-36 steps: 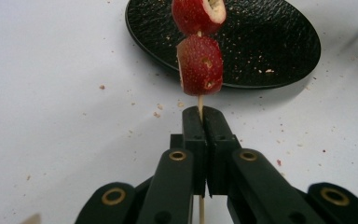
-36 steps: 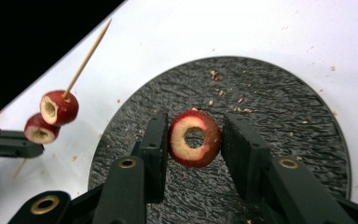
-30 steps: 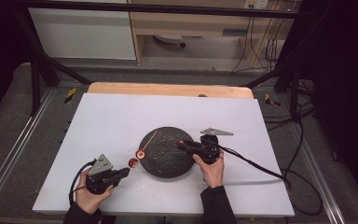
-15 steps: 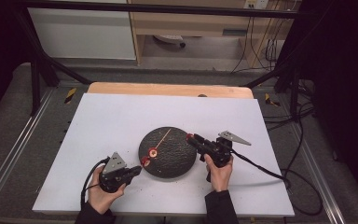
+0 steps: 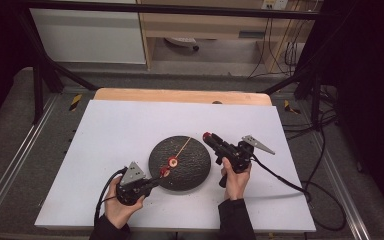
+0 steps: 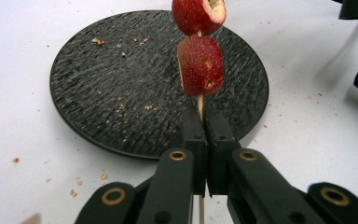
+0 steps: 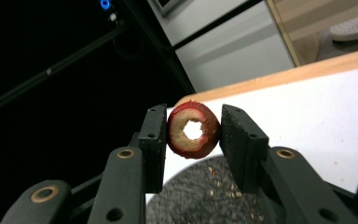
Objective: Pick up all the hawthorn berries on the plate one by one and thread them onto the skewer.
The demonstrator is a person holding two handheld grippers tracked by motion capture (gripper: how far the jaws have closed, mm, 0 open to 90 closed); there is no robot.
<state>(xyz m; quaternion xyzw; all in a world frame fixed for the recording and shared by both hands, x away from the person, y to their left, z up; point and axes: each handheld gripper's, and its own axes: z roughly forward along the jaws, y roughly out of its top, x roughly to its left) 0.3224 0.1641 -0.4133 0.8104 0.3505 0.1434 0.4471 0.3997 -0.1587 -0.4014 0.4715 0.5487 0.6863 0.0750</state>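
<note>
A round black plate (image 5: 190, 172) (image 6: 121, 84) lies mid-table. My left gripper (image 5: 155, 181) (image 6: 204, 123) is shut on a thin wooden skewer (image 5: 183, 146) (image 6: 199, 105) that reaches out over the plate. Two red fruit pieces (image 5: 171, 161) (image 6: 200, 65) are threaded on the skewer, one above the other. My right gripper (image 5: 207, 136) (image 7: 192, 122) is raised by the plate's right edge, shut on a cored red fruit ring (image 7: 179, 140) whose hole faces the camera.
The white table top (image 5: 105, 135) has crumbs around the plate. Its wooden far edge (image 5: 180, 95) borders a dark frame. Black cables (image 5: 280, 177) trail from the right gripper toward the right edge of the table.
My left gripper has moved right, bringing the skewer and its fruit over the plate. The right gripper has drawn back right from above the plate, carrying the fruit ring.
</note>
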